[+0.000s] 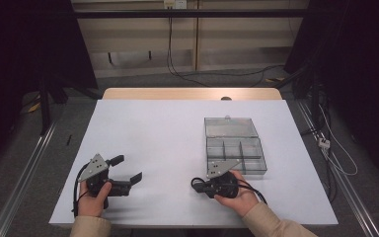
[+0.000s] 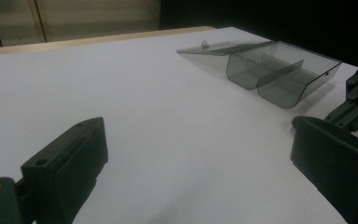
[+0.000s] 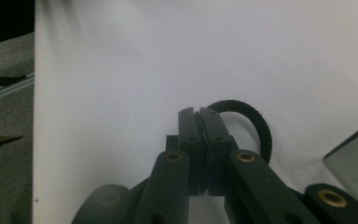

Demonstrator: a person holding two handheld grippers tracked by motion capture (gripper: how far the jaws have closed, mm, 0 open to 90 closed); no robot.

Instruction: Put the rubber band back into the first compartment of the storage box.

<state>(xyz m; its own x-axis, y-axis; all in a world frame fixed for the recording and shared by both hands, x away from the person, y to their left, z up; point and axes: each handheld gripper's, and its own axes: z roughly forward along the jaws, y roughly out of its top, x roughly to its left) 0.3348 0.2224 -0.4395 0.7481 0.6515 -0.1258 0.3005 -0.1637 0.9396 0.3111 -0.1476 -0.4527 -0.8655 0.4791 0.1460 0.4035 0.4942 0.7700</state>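
Black right claw (image 3: pixel 199 114), jaws pressed together on the rim of a black rubber ring (image 3: pixel 254 126); the ring's loop arcs out to one side of the jaw tips and lies on the white desk (image 1: pixel 158 128). From the high view the same claw (image 1: pixel 197 183) points toward the desk's left, the ring (image 1: pixel 196 183) at its tip, just in front of the near wall of a clear smoky plastic box (image 1: pixel 236 155). Box stands open, lid folded back flat on the desk, inside split into compartments by dividers. A corner of the box (image 3: pixel 354 154) sits close beside the right claw. Left claw (image 1: pixel 126 169), well apart at the desk's near left, jaws spread wide with bare desk between them. From the left gripper view the box (image 2: pixel 279 70) lies off toward the far right.
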